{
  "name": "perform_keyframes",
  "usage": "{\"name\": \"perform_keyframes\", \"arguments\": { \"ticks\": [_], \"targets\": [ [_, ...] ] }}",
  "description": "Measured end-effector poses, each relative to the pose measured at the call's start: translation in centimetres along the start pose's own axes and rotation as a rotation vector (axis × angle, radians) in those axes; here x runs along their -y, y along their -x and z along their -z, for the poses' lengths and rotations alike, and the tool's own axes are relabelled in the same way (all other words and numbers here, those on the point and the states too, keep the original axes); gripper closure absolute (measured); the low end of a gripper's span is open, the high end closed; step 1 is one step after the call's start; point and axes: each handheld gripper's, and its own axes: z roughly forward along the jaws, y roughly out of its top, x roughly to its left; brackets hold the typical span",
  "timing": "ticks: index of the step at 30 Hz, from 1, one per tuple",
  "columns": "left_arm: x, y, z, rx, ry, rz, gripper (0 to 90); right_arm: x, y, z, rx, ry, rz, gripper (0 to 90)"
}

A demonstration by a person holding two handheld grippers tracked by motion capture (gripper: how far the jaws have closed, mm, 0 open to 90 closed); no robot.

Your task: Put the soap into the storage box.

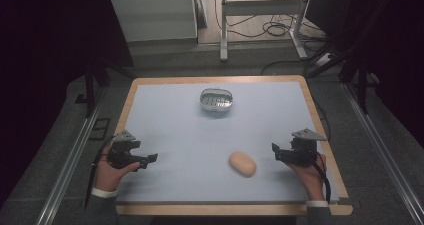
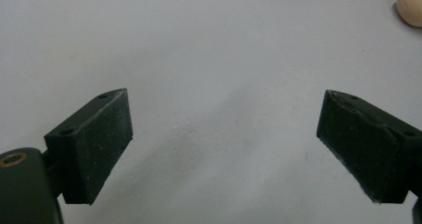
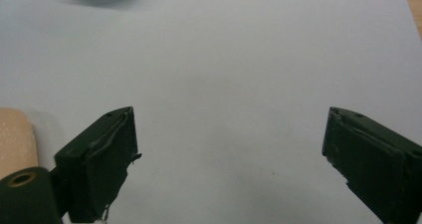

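Nothing picked up yet, both tools idle on the desk point(image 1: 165, 135).
Largest first: pale desk mat bare under both tools; metal tin point(image 1: 217, 100) far ahead, between them; tan bread roll point(image 1: 242, 164) just left of the right tool point(image 1: 276, 151), untouched. Right tool released, jaws wide; left tool point(image 1: 151, 159) released too, well apart from the roll. Grasp and move all left.

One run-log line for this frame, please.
left claw: open, empty | right claw: open, empty | bread roll: on mat, untouched | metal tin: far centre
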Motion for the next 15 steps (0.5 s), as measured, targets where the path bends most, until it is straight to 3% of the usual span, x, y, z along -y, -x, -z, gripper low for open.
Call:
{"name": "perform_keyframes", "arguments": {
  "ticks": [3,4,7,10,15],
  "targets": [
    [0.0,0.1,-0.1,0.002,-0.002,-0.003,7.7,0.1,-0.1,0.1,-0.001,-0.006,0.010,11.2],
    [0.0,0.1,-0.1,0.001,-0.004,-0.005,7.7,0.0,0.1,0.2,-0.008,-0.010,-0.021,14.0],
    [0.0,0.2,-0.1,0.001,-0.007,-0.011,7.7,-0.1,0.3,0.5,-0.010,-0.007,-0.047,14.0],
    [0.0,0.3,-0.1,0.007,-0.004,-0.014,7.7,-0.3,0.2,0.8,0.016,-0.003,-0.027,14.0],
    [-0.2,0.4,0.1,0.012,0.003,-0.019,7.7,-0.5,-0.3,1.2,0.018,-0.017,0.000,14.0]
  ]
}}
